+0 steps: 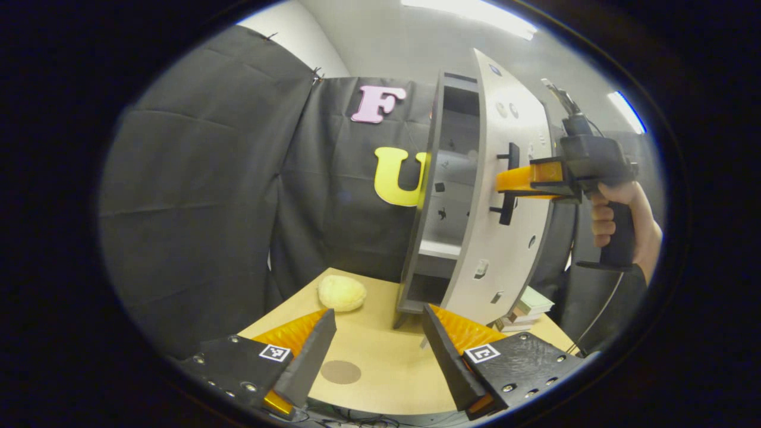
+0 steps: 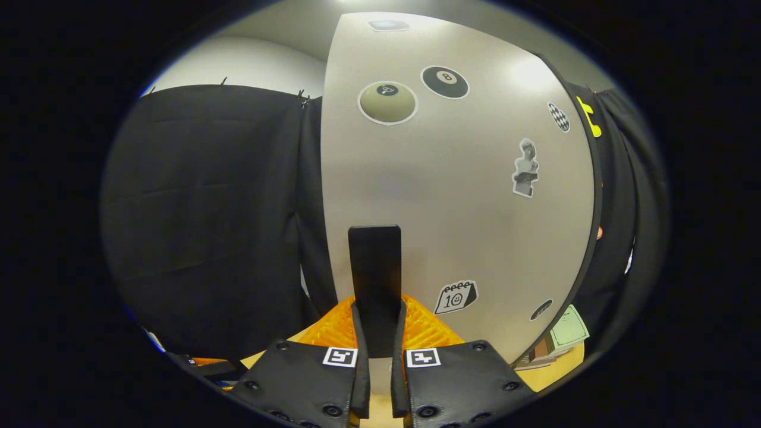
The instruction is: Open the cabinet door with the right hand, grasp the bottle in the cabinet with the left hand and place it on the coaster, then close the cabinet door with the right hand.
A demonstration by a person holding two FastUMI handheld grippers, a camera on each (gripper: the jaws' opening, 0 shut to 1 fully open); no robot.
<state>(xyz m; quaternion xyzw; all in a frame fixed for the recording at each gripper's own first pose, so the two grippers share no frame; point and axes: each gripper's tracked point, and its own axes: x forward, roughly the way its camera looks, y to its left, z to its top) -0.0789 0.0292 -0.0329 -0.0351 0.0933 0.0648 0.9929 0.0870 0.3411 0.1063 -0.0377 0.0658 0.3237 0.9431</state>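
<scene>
Left gripper [image 1: 377,351] has its jaws wide apart with nothing between them, just hanging over the near edge of the wooden table [image 1: 386,362]. In the left gripper view, going left to right from there: a pale yellow lumpy thing [image 1: 342,292] sits on the table ahead of the left finger, and a single round brown coaster [image 1: 340,372] lies right in the gap between the jaws, closer to the left finger. Nothing is on the coaster. Ahead of the right finger stands the grey cabinet [image 1: 440,196], with its door [image 1: 505,238] swung partly open. I can see a shelf or two inside, but I honestly can't make out the bottle in there, it's too dim and narrow. Past the door, low on the right, there's a small stack of books [image 1: 526,309].

Farther right in that same view, the right gripper [image 1: 505,184] is on the door's black handle [image 1: 509,184], with a hand [image 1: 618,217] wrapped round its grip.

In the right gripper view the jaws are nearly together, clamped on that one black handle [image 2: 374,279], which sticks straight up between the fingers. The door [image 2: 458,196] face is right in front. I count roughly eight stickers on it: two pool balls above the jaws, one black with an "8" [image 2: 445,82], and a little calendar sticker reading "10" [image 2: 456,296] just right of the handle. The rest are too small to read.
</scene>
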